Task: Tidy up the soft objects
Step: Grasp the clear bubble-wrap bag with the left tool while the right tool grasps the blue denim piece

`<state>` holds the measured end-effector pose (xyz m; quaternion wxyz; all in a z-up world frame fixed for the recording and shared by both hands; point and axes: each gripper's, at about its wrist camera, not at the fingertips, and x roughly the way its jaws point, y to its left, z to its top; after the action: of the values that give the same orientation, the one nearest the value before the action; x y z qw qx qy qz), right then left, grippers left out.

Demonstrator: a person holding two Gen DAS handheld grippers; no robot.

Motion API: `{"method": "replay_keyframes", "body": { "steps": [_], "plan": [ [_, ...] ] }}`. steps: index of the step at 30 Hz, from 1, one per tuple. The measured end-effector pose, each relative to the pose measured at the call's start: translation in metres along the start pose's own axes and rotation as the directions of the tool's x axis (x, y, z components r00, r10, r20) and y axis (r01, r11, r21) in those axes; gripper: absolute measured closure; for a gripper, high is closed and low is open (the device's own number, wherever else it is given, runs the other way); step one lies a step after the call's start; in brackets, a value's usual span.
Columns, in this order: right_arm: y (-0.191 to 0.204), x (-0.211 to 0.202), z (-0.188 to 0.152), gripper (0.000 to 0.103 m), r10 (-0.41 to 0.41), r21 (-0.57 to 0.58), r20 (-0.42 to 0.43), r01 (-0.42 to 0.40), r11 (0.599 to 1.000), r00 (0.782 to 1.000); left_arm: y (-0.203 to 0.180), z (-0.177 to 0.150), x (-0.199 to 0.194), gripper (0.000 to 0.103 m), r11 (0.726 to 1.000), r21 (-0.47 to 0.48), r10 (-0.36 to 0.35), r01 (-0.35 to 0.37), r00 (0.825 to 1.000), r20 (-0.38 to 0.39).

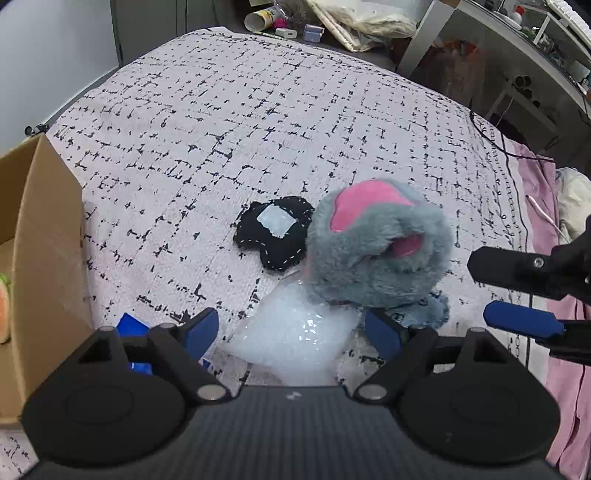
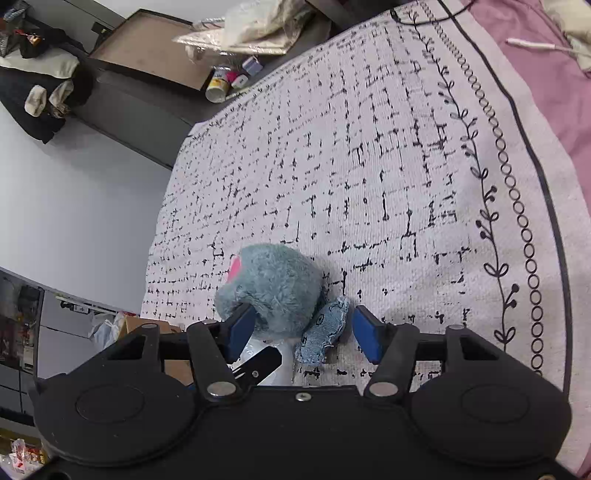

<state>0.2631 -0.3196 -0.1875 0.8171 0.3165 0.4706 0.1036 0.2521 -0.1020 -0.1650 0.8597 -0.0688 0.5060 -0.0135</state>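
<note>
A grey plush toy (image 1: 376,254) with pink ears sits on the patterned blanket (image 1: 221,129). A black stitched soft piece (image 1: 275,232) lies to its left, a small denim piece (image 1: 430,314) at its lower right, and a white translucent bag (image 1: 295,332) in front of it. My left gripper (image 1: 293,334) is open, its blue pads on either side of the bag. My right gripper (image 2: 304,334) is open around the plush toy (image 2: 273,291) and the denim piece (image 2: 325,334). Its left pad brushes the fur and its right pad stands apart from the denim.
An open cardboard box (image 1: 40,258) stands at the left with a soft orange and green thing inside. Blue pieces (image 1: 129,325) lie by the left finger. Past the bed's far edge lie a cup (image 1: 260,18), bags and shelves. A pink sheet (image 2: 535,48) and a cable lie at the right.
</note>
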Motion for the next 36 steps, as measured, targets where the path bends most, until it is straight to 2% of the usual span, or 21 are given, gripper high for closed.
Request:
{"method": "replay_keyframes", "body": {
  "steps": [7, 10, 12, 15, 21, 24, 28, 36],
  "plan": [
    [-0.008, 0.020, -0.003, 0.050, -0.044, 0.035, -0.045, 0.045, 0.998, 0.998, 0.000, -0.003, 0.017, 0.018, 1.000, 0.013, -0.010, 0.011, 0.999, -0.030],
    [-0.006, 0.031, -0.007, 0.056, -0.055, 0.029, -0.075, 0.058, 0.998, 0.996, 0.002, -0.002, 0.021, 0.031, 1.000, -0.008, -0.022, 0.022, 0.999, -0.029],
    [-0.002, 0.036, -0.010, 0.059, -0.057, 0.020, -0.090, 0.059, 0.998, 0.994, 0.004, -0.001, 0.022, 0.049, 0.999, -0.025, -0.040, 0.039, 0.999, -0.031],
    [0.000, 0.043, -0.010, 0.061, -0.059, 0.016, -0.096, 0.061, 0.998, 0.994, 0.004, 0.001, 0.019, 0.054, 0.999, -0.019, -0.042, 0.041, 0.999, -0.029],
    [0.004, 0.055, -0.009, 0.064, -0.069, 0.011, -0.093, 0.071, 0.997, 0.993, 0.011, 0.000, 0.009, 0.055, 0.999, -0.037, -0.030, 0.028, 0.999, -0.030],
    [0.004, 0.059, -0.010, 0.078, -0.077, -0.003, -0.097, 0.077, 0.997, 0.992, 0.014, 0.000, 0.003, 0.055, 0.999, -0.040, -0.020, 0.019, 0.999, -0.030],
    [0.006, 0.057, -0.012, 0.084, -0.078, -0.021, -0.082, 0.076, 0.997, 0.994, 0.018, -0.001, -0.008, 0.055, 0.999, -0.048, -0.009, 0.008, 1.000, -0.020],
    [0.008, 0.029, -0.013, 0.084, -0.036, -0.035, -0.034, 0.035, 0.999, 0.999, 0.018, -0.001, -0.039, 0.055, 0.999, -0.039, 0.008, -0.007, 0.999, 0.033]
  ]
}}
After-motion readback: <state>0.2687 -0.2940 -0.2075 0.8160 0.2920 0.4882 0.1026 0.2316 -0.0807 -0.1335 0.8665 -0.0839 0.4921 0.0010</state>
